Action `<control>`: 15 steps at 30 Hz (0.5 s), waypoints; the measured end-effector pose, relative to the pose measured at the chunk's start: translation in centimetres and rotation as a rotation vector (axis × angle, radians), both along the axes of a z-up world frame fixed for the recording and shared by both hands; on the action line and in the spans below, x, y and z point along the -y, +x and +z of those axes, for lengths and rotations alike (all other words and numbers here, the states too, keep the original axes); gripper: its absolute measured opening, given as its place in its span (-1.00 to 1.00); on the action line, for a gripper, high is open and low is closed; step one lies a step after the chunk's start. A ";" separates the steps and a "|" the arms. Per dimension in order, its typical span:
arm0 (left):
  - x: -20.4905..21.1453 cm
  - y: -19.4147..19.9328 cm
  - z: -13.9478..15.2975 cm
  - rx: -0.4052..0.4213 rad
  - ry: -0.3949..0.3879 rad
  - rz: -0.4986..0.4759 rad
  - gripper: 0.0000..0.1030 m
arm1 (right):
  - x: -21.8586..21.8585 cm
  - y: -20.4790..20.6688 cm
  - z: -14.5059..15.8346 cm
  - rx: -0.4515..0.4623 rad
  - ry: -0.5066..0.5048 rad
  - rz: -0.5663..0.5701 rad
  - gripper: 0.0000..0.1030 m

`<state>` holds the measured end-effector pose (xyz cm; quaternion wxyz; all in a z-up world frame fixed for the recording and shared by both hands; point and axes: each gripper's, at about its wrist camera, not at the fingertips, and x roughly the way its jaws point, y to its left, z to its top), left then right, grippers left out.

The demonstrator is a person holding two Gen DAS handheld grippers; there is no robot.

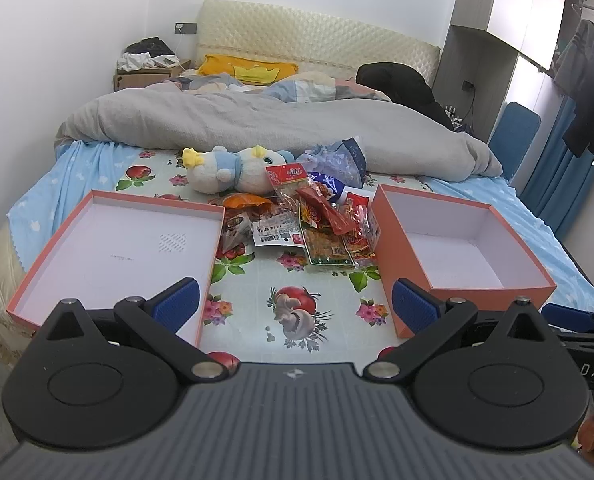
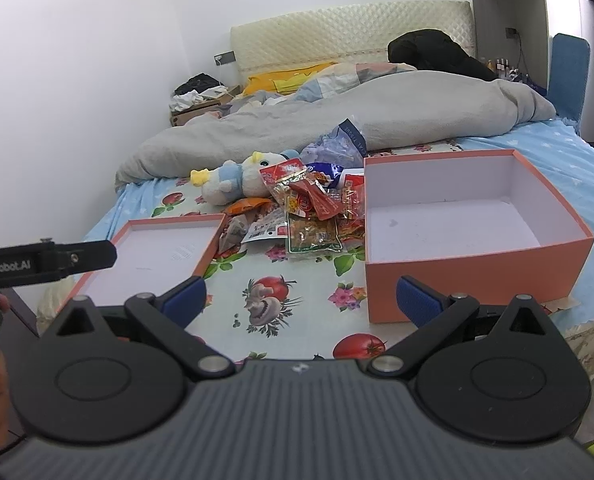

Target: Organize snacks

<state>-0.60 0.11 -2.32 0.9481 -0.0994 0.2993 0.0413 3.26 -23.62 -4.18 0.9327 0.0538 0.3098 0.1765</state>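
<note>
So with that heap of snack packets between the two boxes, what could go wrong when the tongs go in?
Some guesses:
1. The snack packets overlap in a loose heap, so the open right tongs may drag up several or drop a slippery one.
2. The plush toy touches the heap and could get nudged or grabbed.
3. The deep orange box sits on soft bedding and might shift if bumped.
</note>
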 end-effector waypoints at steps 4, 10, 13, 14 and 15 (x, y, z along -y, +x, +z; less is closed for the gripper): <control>0.0 0.2 -0.3 -0.006 -0.010 -0.003 1.00 | 0.0 -0.2 -0.1 0.001 -0.006 0.002 1.00; 0.2 0.8 -1.2 -0.018 -0.021 -0.025 1.00 | -0.4 0.0 -0.6 -0.035 -0.012 -0.013 1.00; 0.4 1.1 -1.6 -0.029 -0.020 -0.030 1.00 | -0.5 0.1 -0.9 -0.046 -0.018 -0.019 1.00; 0.4 1.3 -1.8 -0.033 -0.015 -0.031 1.00 | -0.5 0.1 -0.9 -0.045 -0.016 -0.021 1.00; 0.5 1.4 -1.9 -0.037 -0.013 -0.032 1.00 | -0.4 0.0 -0.9 -0.044 -0.007 -0.023 1.00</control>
